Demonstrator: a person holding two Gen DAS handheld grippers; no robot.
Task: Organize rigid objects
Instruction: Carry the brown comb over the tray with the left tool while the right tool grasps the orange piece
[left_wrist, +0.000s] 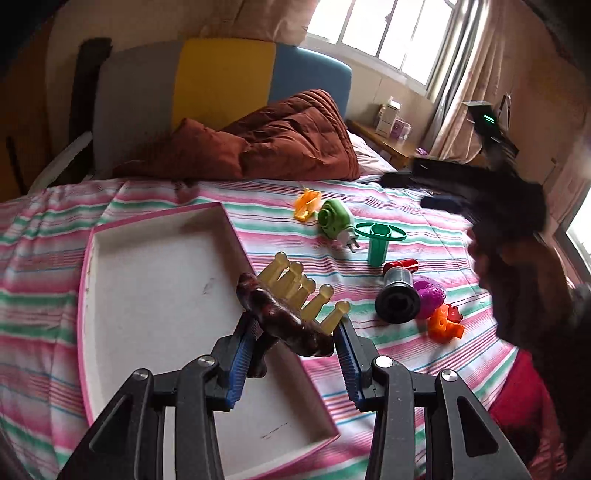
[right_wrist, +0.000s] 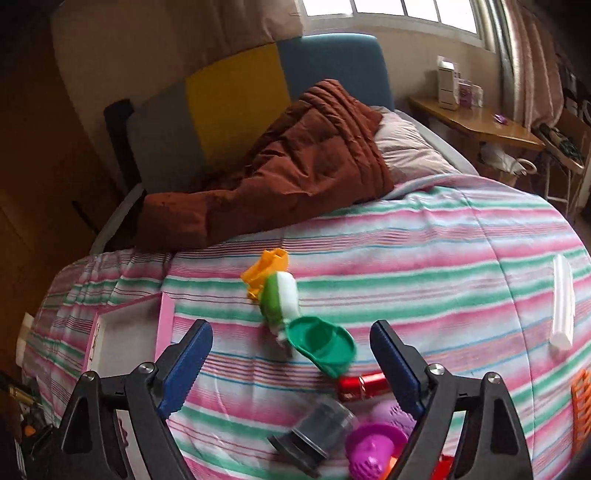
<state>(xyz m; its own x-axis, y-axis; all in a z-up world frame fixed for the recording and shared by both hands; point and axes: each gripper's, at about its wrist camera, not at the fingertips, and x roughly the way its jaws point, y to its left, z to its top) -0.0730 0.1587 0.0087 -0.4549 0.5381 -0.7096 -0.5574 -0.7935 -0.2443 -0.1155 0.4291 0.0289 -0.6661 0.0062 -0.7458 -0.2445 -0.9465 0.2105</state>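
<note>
My left gripper (left_wrist: 295, 332) holds a dark brown massager with yellow prongs (left_wrist: 291, 306) between its blue pads, above the right edge of a pink-rimmed white box (left_wrist: 147, 295). My right gripper (right_wrist: 291, 354) is open and empty, hovering over a toy pile: a green spool (right_wrist: 321, 347), a red cylinder (right_wrist: 364, 386), a black-and-clear cylinder (right_wrist: 314, 432) and a purple ball (right_wrist: 373, 443). The same pile shows in the left wrist view: green spool (left_wrist: 378, 240), black cylinder (left_wrist: 397, 299), purple ball (left_wrist: 430, 297), orange-red blocks (left_wrist: 445, 321).
A green plug-in device (left_wrist: 334, 221) and an orange piece (left_wrist: 306, 205) lie further back on the striped bedspread (left_wrist: 406, 206). A white stick (right_wrist: 561, 302) lies at the right. A brown quilt (right_wrist: 295, 166) is heaped by the headboard. A wooden side table (right_wrist: 476, 122) stands beyond.
</note>
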